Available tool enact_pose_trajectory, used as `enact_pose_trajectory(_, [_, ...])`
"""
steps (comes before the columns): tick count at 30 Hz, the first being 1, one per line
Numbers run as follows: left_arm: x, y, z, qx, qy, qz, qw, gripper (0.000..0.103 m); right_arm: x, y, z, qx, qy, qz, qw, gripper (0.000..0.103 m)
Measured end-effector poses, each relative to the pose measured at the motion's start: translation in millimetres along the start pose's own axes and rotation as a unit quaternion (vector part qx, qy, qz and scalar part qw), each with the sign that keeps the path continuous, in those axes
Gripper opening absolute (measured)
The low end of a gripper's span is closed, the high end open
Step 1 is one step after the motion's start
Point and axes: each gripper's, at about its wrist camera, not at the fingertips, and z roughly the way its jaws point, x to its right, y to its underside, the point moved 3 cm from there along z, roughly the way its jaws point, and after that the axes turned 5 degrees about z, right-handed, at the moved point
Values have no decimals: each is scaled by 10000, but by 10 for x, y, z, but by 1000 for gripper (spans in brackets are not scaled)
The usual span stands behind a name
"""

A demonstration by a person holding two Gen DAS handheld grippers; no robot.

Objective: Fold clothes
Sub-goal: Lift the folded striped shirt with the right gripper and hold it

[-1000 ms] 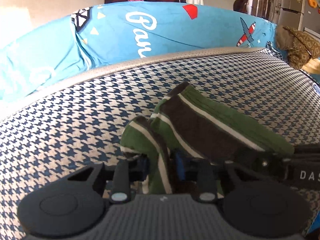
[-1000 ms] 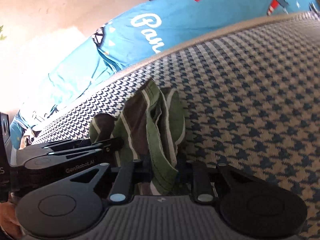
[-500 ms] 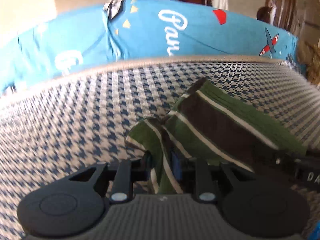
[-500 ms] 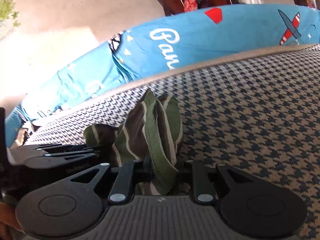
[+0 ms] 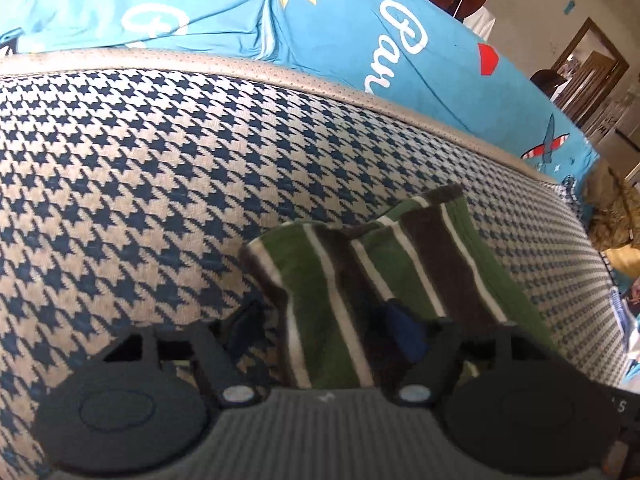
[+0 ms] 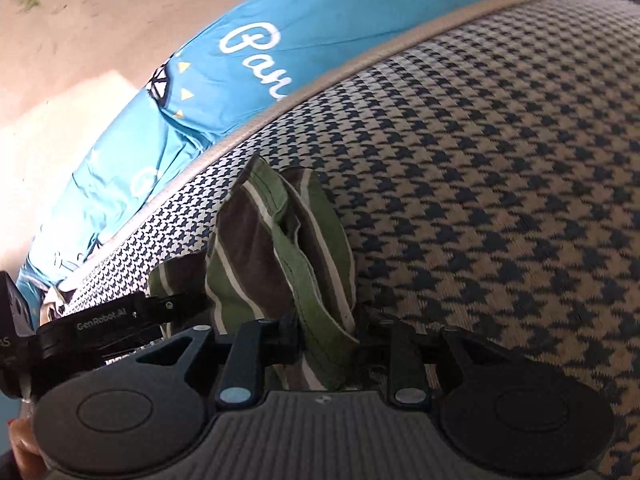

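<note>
Green, brown and white striped garment (image 5: 384,280), folded small, lying on a houndstooth-patterned mattress (image 5: 160,184) beside a blue printed sheet (image 5: 340,28). Left tool (image 5: 326,328) opening, pads spread clear of the cloth between them. Right tool (image 6: 328,332) opening slightly, the garment's edge between its pads and touching them.

the folded garment (image 5: 384,264) lies on the mattress (image 5: 160,184), the sheet (image 5: 360,32) behind it, beyond the mattress edge.
</note>
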Motion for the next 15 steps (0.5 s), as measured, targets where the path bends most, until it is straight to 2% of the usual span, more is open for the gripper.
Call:
enact_pose_trajectory(4, [61, -5, 73, 19, -28, 149, 9999, 83, 59, 28, -29, -43, -62, 159, 9998, 29])
enact_pose_trajectory(7, [109, -6, 117, 49, -100, 264, 9996, 81, 88, 35, -31, -76, -90, 274, 9996, 30])
enact_pose_trajectory(8, [124, -6, 126, 72, -166, 309, 9994, 74, 97, 40, -30, -79, -94, 301, 9995, 31])
enact_pose_trajectory(11, [189, 4, 118, 91, -151, 446, 9989, 40, 110, 57, -17, -77, -86, 351, 9993, 32])
enact_pose_trajectory(12, [226, 16, 103, 116, -187, 533, 9983, 31, 98, 63, -14, -63, -75, 327, 9994, 31])
enact_pose_trajectory(13, [272, 33, 82, 159, -272, 653, 9974, 27, 80, 65, -13, -40, -57, 280, 9996, 26])
enact_pose_trajectory(14, [322, 58, 53, 222, -412, 819, 9955, 18, 54, 67, -13, -9, -38, 214, 9998, 23])
enact_pose_trajectory(15, [372, 82, 21, 306, -590, 1002, 9927, 17, 23, 69, -14, 29, -19, 129, 9999, 22])
